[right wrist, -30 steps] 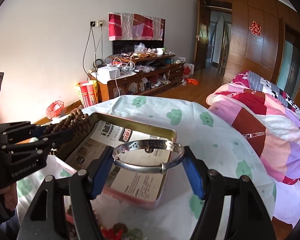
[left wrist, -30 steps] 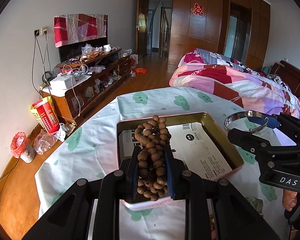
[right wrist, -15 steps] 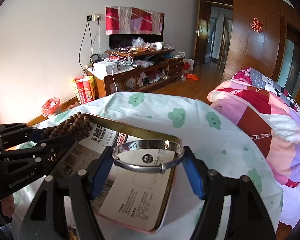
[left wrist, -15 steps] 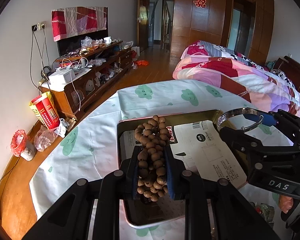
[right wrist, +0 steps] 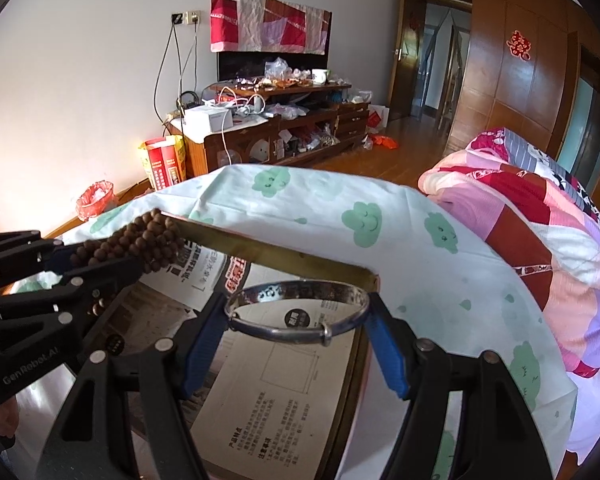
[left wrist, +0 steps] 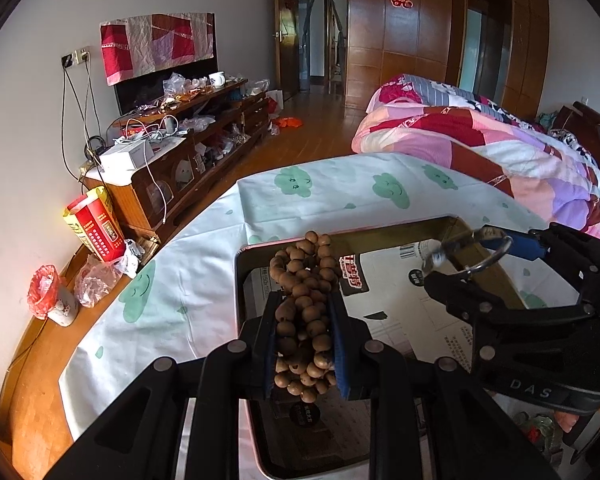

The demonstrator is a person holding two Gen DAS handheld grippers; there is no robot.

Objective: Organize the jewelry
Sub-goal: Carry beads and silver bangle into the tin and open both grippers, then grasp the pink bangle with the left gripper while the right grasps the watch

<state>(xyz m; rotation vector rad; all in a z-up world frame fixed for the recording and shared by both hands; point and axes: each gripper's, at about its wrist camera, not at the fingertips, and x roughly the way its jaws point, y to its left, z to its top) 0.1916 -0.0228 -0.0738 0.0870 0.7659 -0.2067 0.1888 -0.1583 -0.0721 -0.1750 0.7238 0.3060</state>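
Both hand-held grippers have come lower over the tin tray [right wrist: 284, 258] on the worktop [left wrist: 320, 196]. The left hand-held gripper [left wrist: 304, 320] clamps the wooden bead bracelet [left wrist: 304, 304]; the right hand-held gripper [right wrist: 296, 328] clamps the silver bangle [right wrist: 296, 306].

tin tray [left wrist: 244, 280] near end cut off by frame edge, paper liner [right wrist: 284, 392] print too small to read
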